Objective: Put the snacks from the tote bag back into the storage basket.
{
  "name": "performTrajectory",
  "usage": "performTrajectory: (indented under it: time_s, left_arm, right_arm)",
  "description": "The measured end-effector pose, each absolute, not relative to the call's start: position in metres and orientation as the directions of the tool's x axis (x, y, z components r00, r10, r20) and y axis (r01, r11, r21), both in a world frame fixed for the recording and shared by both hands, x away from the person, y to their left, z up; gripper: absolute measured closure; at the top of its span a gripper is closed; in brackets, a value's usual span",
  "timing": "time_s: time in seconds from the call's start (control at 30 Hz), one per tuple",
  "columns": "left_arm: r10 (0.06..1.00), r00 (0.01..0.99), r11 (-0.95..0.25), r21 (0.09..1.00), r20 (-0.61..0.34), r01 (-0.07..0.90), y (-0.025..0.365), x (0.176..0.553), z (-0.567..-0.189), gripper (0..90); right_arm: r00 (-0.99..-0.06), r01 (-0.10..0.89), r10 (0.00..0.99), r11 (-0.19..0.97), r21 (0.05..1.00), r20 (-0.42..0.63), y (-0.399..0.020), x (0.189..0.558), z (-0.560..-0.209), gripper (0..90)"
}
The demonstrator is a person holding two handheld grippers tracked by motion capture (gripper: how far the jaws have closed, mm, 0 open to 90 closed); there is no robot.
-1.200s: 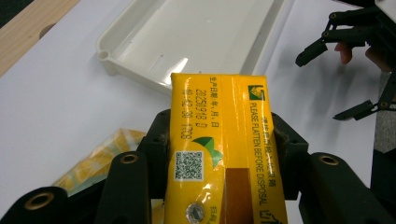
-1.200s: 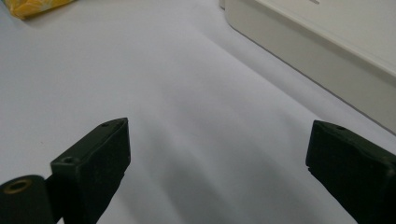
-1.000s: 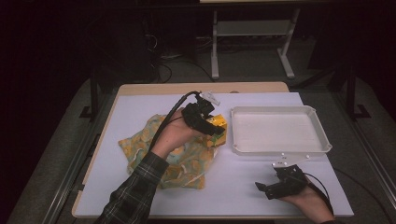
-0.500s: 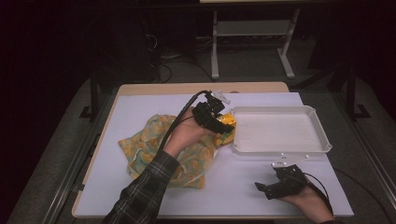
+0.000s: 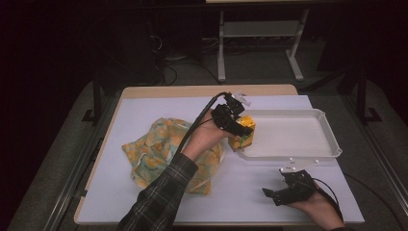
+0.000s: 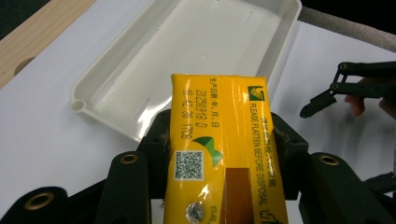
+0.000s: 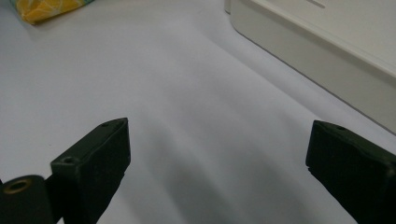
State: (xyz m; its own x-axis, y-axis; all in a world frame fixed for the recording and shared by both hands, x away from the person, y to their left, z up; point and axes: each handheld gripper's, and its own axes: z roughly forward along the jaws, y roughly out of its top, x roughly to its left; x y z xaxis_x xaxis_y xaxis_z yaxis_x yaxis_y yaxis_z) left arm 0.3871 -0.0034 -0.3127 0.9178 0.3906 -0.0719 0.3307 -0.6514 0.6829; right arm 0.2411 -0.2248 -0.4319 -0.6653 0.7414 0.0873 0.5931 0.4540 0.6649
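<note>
Carton (image 6: 219,149) cut off at bottom edge of left gripper view; lower sides hidden behind tongs; small print illegible.

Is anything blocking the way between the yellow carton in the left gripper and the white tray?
Nothing visible. The left gripper holds the yellow carton right at the white tray's near-left corner, and the tray's floor ahead looks bare. The right gripper rests apart on the table.

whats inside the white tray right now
The white tray looks bare inside; the yellow carton in the left claw covers its near corner.
</note>
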Motion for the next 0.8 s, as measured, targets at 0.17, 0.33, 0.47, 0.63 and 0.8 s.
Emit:
performTrajectory:
  time_s: [0.17, 0.33, 0.47, 0.63, 0.8]
  left_arm:
    - [0.392, 0.917, -0.654, 0.679, -0.073, 0.334, -0.017, 0.392, -0.317, 51.3]
    - [0.38, 0.921, -0.656, 0.679, -0.079, 0.329, -0.027, 0.393, -0.322, 51.3]
    - [0.384, 0.919, -0.647, 0.684, -0.088, 0.336, -0.033, 0.394, -0.327, 51.3]
    - [0.383, 0.918, -0.646, 0.681, -0.099, 0.343, -0.038, 0.396, -0.331, 51.3]
    - [0.382, 0.918, -0.641, 0.686, -0.104, 0.345, -0.042, 0.398, -0.334, 51.3]
  right_arm:
    - [-0.668, 0.586, 0.74, 0.451, 0.673, 0.086, -0.226, 0.241, -0.432, 6.3]
    - [-0.666, 0.589, 0.74, 0.449, 0.673, 0.09, -0.227, 0.241, -0.432, 6.3]
    - [-0.668, 0.586, 0.739, 0.45, 0.673, 0.088, -0.227, 0.241, -0.432, 6.2]
    - [-0.668, 0.587, 0.739, 0.45, 0.673, 0.089, -0.227, 0.241, -0.432, 6.3]
    - [-0.668, 0.587, 0.739, 0.45, 0.673, 0.088, -0.226, 0.241, -0.432, 6.2]
